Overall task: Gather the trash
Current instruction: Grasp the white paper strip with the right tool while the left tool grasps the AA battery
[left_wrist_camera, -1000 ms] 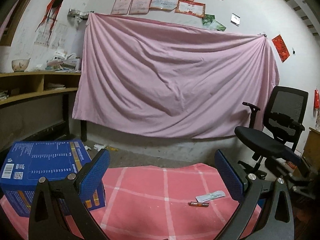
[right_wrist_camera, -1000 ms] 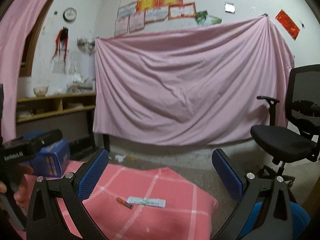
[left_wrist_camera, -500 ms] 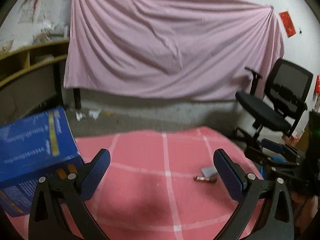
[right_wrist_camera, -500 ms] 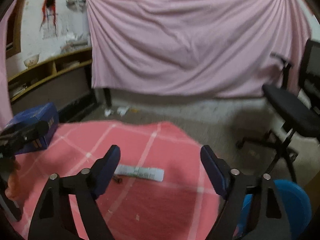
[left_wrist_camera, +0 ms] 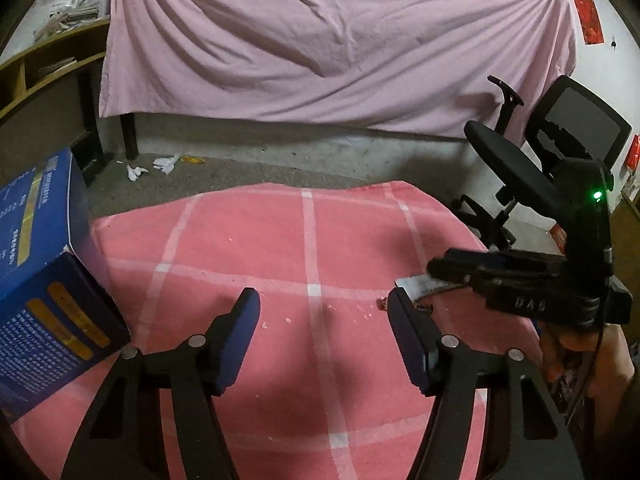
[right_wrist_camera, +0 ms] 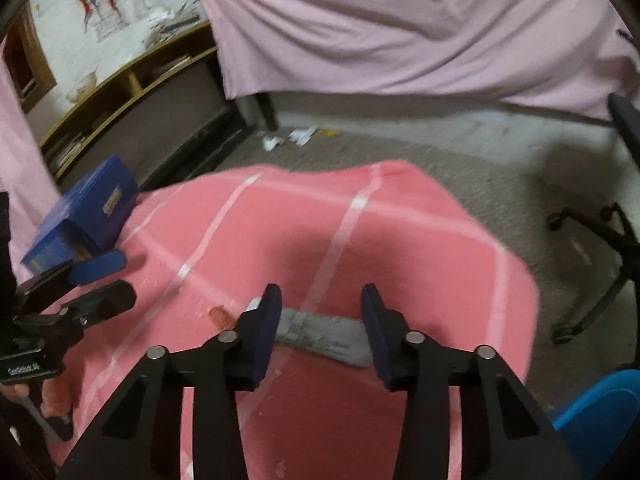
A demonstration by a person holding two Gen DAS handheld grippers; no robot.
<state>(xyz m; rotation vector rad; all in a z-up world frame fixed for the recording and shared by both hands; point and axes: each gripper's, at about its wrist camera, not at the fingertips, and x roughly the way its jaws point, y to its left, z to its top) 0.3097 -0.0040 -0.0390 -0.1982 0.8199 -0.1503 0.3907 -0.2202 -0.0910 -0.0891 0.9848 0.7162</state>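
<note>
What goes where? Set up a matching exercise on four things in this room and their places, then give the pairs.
Things:
1. blue box
2. white paper strip
3. office chair
4. crumpled white scraps

Places:
A. flat on the pink checked cloth, beside a small orange-brown wrapper
B. on the bare floor below the hung pink sheet
C. at the cloth's left edge
D. on the floor to the right of the cloth

Pairs: 1-C, 2-A, 3-D, 4-B
</note>
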